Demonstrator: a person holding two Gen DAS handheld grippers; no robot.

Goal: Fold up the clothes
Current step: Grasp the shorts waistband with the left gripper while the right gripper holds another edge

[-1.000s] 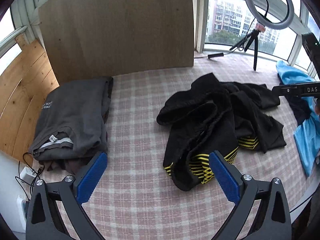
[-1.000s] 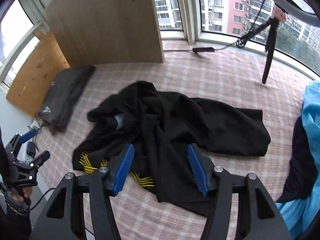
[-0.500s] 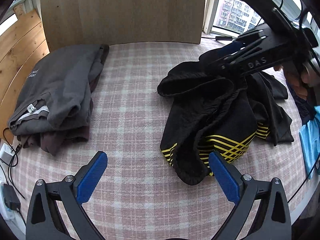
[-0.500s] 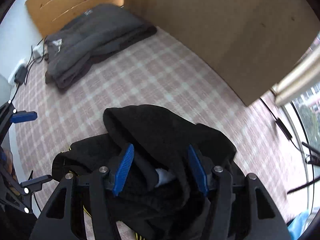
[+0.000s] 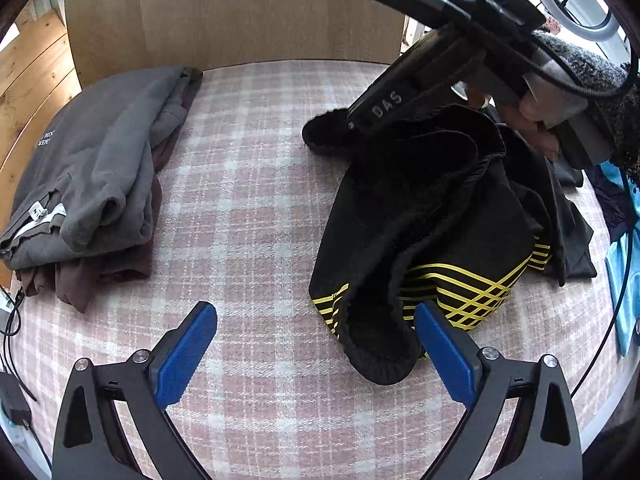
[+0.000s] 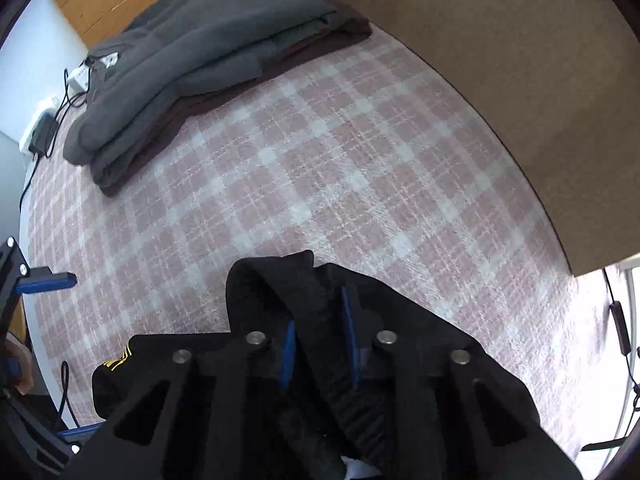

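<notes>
Right claw [image 6: 318, 340] now clamped, seemingly on black shorts [image 5: 432, 216] waistband | left claw [image 5: 316, 354] stays apart, hovering

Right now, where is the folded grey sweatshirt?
In the left wrist view, the grey sweatshirt lies at far left on the pink checked cloth, beside the wooden board, atop a brown garment.

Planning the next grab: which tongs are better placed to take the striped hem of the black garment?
Left. The left tongs are open right beside the yellow-striped hem, while the right tongs are already shut on the garment's waistband.
</notes>
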